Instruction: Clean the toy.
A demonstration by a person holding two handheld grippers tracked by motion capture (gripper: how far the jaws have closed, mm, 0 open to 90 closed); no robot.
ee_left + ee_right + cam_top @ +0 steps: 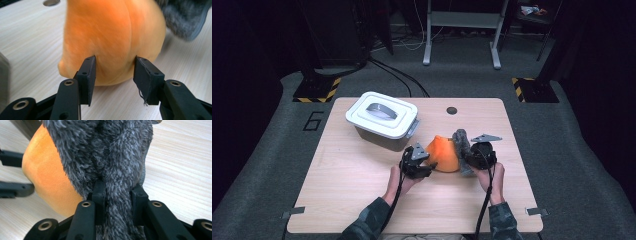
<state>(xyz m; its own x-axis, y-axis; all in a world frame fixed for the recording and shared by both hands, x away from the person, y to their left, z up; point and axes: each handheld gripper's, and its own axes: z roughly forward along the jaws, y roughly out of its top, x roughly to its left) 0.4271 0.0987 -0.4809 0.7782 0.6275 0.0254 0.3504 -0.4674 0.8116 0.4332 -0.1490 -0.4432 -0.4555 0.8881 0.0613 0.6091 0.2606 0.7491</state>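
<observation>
Pale wood worktop (362, 175) carries a lidded box (382, 120), untouched at far left. Nearer, an orange cloth (443, 154) is bracketed by the open left gripper (115, 65); grey fur (110, 157) is pinched by the right gripper (117, 192). Any packing appears unstarted.

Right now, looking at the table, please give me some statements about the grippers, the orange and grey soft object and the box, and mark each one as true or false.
1. The right gripper is shut on the grey furry part. True.
2. The left gripper has its jaws closed tight together with nothing between them. False: the jaws stand apart, with the orange part bulging between them.
3. The white lid is on the box. True.
4. The box stands to the right of both grippers in the high view. False: it stands left of and beyond them.
5. The grey part touches the orange part. True.
</observation>
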